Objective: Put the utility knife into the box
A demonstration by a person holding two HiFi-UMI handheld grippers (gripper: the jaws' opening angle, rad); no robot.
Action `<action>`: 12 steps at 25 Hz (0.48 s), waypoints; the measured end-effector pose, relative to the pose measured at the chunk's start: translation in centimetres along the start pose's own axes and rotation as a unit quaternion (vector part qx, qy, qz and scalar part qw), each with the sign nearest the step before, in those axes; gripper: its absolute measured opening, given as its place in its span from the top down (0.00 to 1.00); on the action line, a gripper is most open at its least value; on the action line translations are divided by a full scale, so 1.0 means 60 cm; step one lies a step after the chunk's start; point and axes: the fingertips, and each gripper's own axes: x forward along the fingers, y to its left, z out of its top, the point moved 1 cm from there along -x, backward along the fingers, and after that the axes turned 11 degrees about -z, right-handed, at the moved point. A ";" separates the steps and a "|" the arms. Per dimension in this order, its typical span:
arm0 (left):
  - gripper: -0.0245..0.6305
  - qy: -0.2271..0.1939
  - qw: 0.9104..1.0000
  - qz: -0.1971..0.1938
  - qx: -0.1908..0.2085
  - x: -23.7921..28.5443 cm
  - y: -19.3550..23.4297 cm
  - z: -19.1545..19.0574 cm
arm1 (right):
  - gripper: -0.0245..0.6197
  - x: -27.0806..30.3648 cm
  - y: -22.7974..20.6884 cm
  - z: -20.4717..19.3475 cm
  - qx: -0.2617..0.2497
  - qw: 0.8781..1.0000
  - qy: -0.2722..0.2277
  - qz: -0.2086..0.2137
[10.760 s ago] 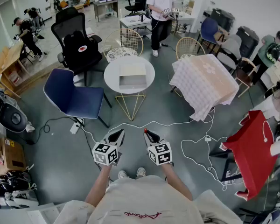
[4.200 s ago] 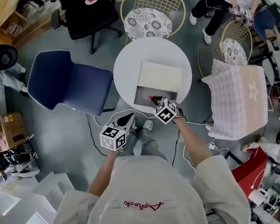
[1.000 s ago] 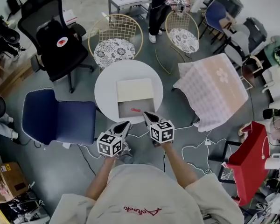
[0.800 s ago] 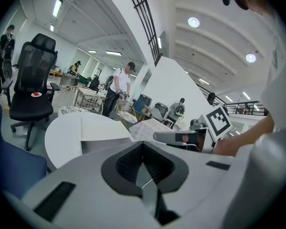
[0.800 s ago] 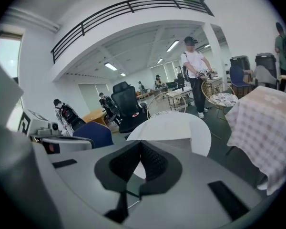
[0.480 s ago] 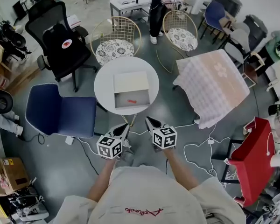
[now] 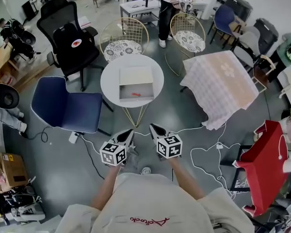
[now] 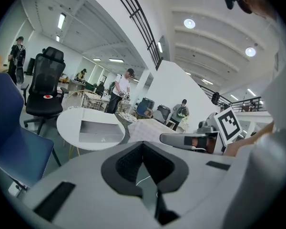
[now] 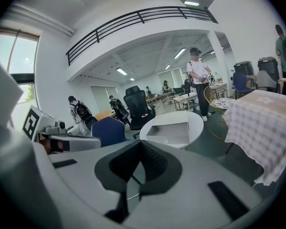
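Head view alone plainly shows the utility knife (image 7: 136, 94) inside the box (image 7: 146, 89).

Closed and empty, left gripper (image 7: 129, 130) beside right gripper (image 7: 152, 126).

Set the red utility knife (image 7: 136, 94) down inside the box (image 7: 122, 92), bare earlier, and let go. Drew the right tool (image 7: 154, 128) back from over the box to just beside the left tool (image 7: 127, 132) at 6 o'clock, jaws together on nothing. Backed away from the table (image 7: 109, 84), now well apart toward 12 o'clock.
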 end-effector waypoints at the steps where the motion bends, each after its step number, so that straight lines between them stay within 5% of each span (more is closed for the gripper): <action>1: 0.94 0.000 1.000 0.001 0.001 -0.006 -0.009 -0.006 | 0.94 -0.009 0.005 -0.005 -0.001 1.000 -0.001 0.002; 12: 0.95 -0.008 1.000 0.002 0.013 -0.028 -0.064 -0.032 | 0.94 -0.060 0.039 -0.031 -0.034 0.999 -0.007 0.017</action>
